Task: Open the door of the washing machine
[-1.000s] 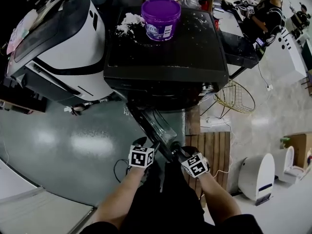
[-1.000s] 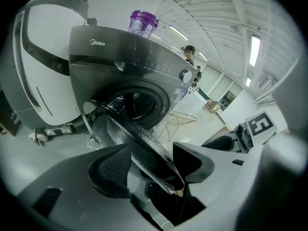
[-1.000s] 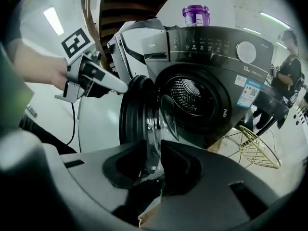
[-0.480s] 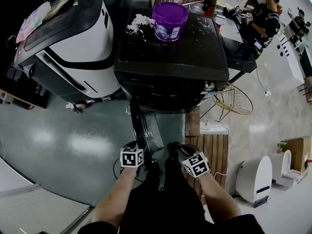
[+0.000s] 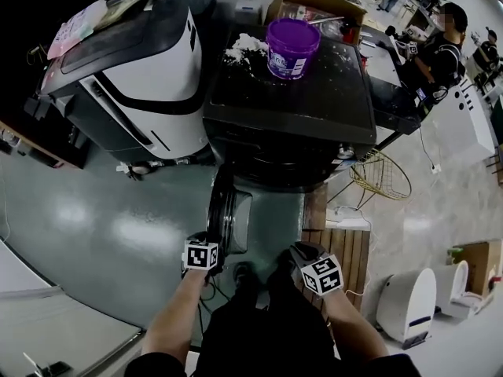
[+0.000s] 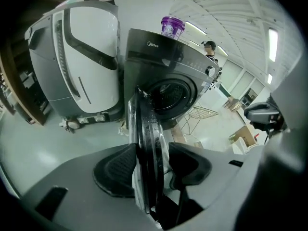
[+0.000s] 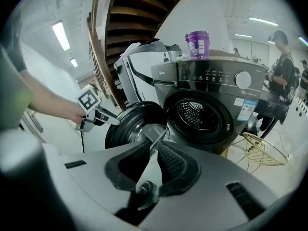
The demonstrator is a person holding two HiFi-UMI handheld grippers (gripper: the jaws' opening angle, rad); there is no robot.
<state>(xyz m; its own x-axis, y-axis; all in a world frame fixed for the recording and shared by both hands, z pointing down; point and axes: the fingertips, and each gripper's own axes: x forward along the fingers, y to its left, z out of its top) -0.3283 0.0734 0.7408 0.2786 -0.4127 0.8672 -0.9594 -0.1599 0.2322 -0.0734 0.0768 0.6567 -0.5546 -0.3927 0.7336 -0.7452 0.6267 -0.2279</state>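
Left tool [image 6: 150, 163], jaws just closing, pinches door [image 5: 228, 220] rim. Right tool [image 7: 154, 147] also just closing, nearly pressed together, empty. Door likely heavy, rigid, glass slippery: grip outer rim.

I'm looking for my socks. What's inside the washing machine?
With its door swung open, the washing machine shows only its shiny drum with little holes. No clothes show, but the drum's bottom and front are hidden behind the rim.
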